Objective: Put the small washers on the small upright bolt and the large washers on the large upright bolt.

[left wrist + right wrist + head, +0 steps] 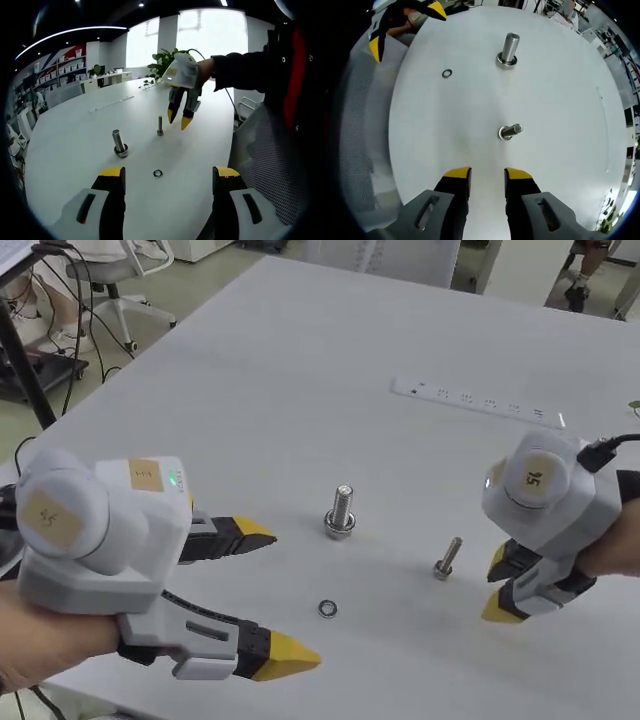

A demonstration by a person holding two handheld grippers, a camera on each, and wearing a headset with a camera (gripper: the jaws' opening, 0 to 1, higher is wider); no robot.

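Spread wide and carrying nothing, my left gripper (292, 595) is hovering low over the white table (300, 370). Its jaws are pointing toward the loose washer (327, 608), which is lying flat just ahead of them. I am keeping them apart so they can straddle that ring. It is looking small enough to belong on the small bolt (447, 558), which is standing upright just beside my right gripper (496, 588). That one is hanging tips-down with its jaws slightly parted and empty, and I am holding it off the bolt's top so a washer can drop over it. Farther back, the large bolt (341, 508) is standing with what looks like a washer around its foot.
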